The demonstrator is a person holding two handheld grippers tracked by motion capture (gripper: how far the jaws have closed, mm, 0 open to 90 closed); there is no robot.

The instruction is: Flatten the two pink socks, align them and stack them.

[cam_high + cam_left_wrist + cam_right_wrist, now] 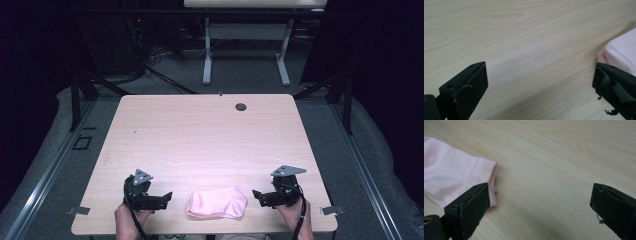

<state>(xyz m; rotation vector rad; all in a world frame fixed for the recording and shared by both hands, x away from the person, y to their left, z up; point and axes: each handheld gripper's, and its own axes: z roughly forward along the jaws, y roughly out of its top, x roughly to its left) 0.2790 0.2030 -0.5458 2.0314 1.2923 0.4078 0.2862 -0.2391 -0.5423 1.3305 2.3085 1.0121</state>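
A folded pink cloth (218, 203) lies flat near the front edge of the light wooden table (205, 135). My left gripper (166, 198) rests just left of it, jaws wide apart with bare wood between them; the cloth's edge (621, 53) peeks in beyond its right jaw. My right gripper (258, 196) sits just right of the cloth, jaws also spread wide over bare table. In the right gripper view the cloth (451, 175) lies behind the left jaw, touching neither pad. A hand holds each gripper from the table's front.
A small dark round grommet (241, 106) sits near the table's far edge. Beyond the table stand a white desk frame (245, 45) and black stands on grey floor.
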